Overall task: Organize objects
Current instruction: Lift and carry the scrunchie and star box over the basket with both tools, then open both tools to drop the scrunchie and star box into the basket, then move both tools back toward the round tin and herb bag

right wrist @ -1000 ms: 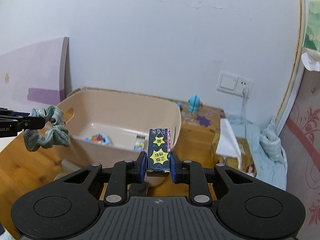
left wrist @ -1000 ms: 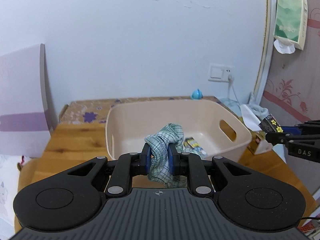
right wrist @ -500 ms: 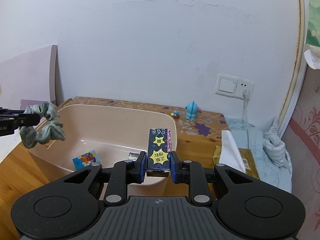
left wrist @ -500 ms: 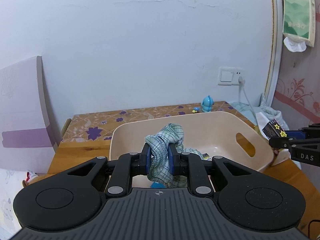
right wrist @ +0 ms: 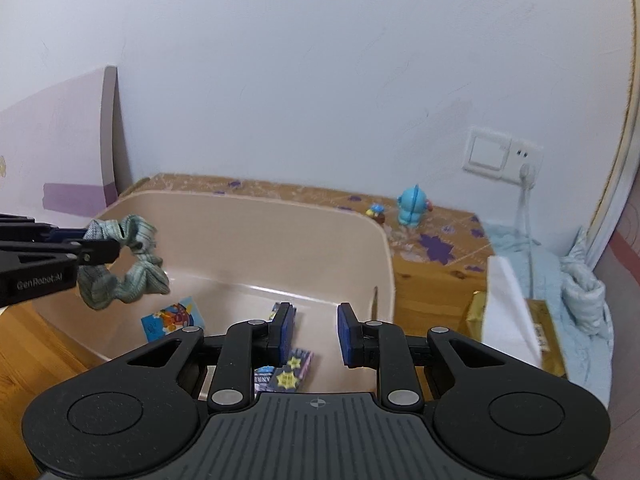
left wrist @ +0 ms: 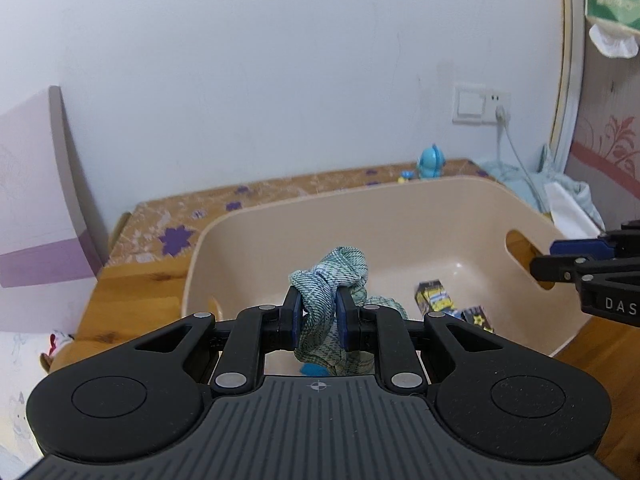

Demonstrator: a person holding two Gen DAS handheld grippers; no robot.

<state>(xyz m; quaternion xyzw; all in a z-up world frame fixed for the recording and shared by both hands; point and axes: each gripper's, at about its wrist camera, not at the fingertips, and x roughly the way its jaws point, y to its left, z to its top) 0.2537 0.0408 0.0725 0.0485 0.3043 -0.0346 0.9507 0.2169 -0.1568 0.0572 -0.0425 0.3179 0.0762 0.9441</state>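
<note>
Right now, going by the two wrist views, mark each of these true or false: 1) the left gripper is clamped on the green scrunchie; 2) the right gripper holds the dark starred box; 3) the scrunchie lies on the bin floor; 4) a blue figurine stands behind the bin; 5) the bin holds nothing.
1) True: the left gripper pinches the green scrunchie.
2) False: the right gripper has its jaws opening with nothing between them; the dark starred box lies in the beige bin.
3) False: it hangs from the left gripper, above the bin.
4) True: the blue figurine stands on the flowered surface behind it.
5) False: besides the starred box, a blue card and another small box lie inside.
</note>
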